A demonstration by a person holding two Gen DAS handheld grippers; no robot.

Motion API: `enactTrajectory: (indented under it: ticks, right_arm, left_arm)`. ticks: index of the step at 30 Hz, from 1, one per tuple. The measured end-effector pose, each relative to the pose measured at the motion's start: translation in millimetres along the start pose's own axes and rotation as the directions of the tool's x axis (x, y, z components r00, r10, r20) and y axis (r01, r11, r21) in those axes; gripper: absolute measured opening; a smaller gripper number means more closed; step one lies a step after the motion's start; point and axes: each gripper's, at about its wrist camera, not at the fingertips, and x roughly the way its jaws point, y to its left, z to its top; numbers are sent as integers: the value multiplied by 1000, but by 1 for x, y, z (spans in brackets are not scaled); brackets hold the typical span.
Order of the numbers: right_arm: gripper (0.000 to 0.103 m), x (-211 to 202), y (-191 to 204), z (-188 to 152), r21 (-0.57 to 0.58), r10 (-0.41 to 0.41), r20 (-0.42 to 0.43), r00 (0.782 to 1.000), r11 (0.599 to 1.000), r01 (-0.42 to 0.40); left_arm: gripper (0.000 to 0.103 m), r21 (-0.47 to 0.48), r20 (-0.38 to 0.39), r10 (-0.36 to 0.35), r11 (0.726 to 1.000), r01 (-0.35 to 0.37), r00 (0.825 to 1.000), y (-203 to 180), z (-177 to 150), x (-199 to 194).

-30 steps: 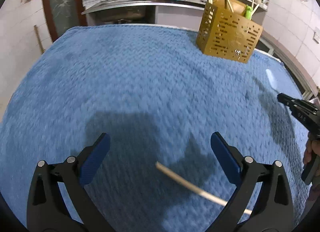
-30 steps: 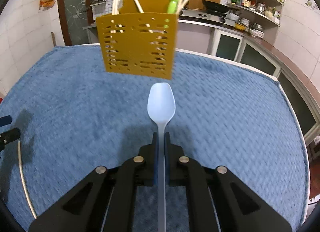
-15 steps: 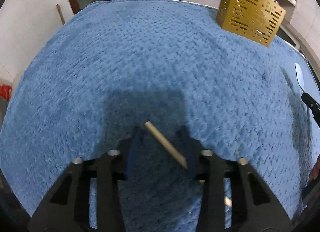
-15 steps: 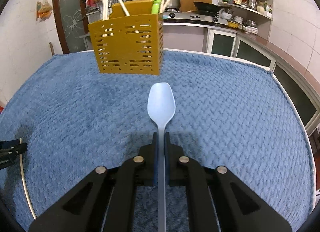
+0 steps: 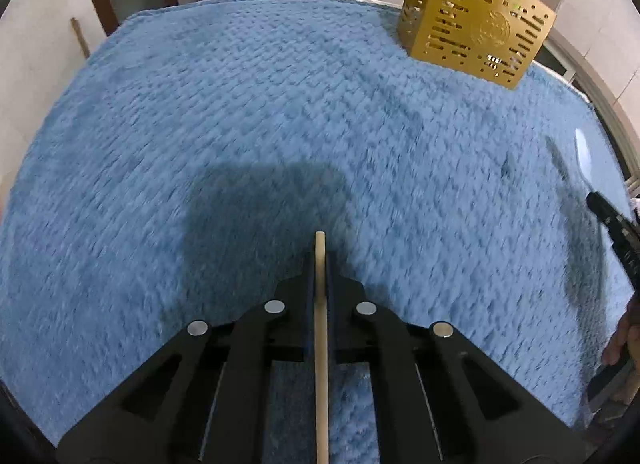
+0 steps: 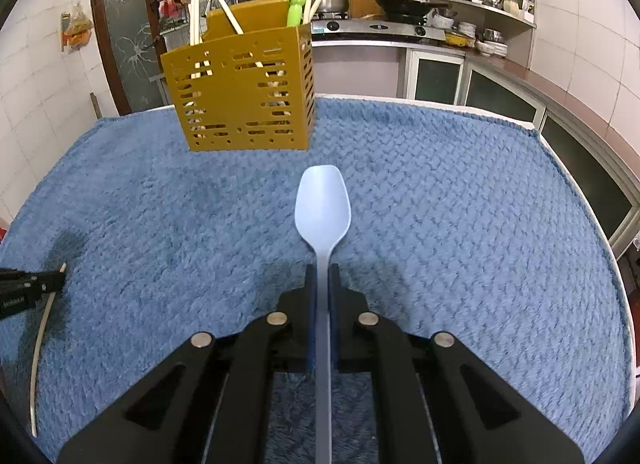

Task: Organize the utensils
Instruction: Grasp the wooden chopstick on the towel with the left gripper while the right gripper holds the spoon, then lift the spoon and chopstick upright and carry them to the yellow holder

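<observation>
My left gripper (image 5: 320,264) had clamped tight on the chopstick (image 5: 321,344), its length running straight out along the fingers. My right gripper (image 6: 320,276) gripped the pale blue spoon (image 6: 322,200), bowl aimed at the yellow holder (image 6: 240,92), which stood ahead at the far edge of the blue towel (image 6: 460,204); right hand nearer, I judged. Kitchen counters lay behind.

No legible text is found. A round embossed emblem on the yellow utensil holder (image 5: 489,29) cannot be read.
</observation>
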Motion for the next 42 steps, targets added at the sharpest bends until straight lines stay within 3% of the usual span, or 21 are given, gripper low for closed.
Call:
enactTrajectory:
  ticks: [5, 11, 18, 24, 27, 32, 37, 42]
  right_arm:
    - [6, 18, 0, 0, 41, 9, -120, 993, 999, -4]
    - [7, 26, 5, 7, 48, -13, -181, 983, 999, 22]
    - [8, 36, 2, 25, 78, 1, -274, 962, 997, 21]
    - [10, 49, -3, 40, 109, 61, -351, 935, 994, -24]
    - [8, 40, -8, 43, 119, 60, -313, 948, 993, -24]
    - [8, 9, -15, 43, 172, 88, -179, 980, 983, -56]
    - [8, -19, -9, 48, 181, 87, -38, 995, 980, -78]
    - [8, -40, 2, 66, 152, 76, 105, 991, 984, -92]
  left_arm:
    - [4, 27, 16, -50, 998, 50, 999, -2, 17, 1]
    - [4, 68, -1, -102, 993, 102, 995, -9, 32, 16]
    - [4, 158, -32, -86, 983, 90, 996, -28, 46, 26]
    - [4, 201, -56, -84, 975, 94, 995, -34, 58, 30]
    - [4, 188, -41, -111, 975, 117, 993, -32, 65, 25]
    - [4, 159, 57, -196, 970, 184, 979, -24, 80, -1]
    - [4, 160, 222, -261, 960, 229, 940, -14, 97, -45]
    - [4, 192, 335, -300, 950, 247, 893, -10, 107, -79]
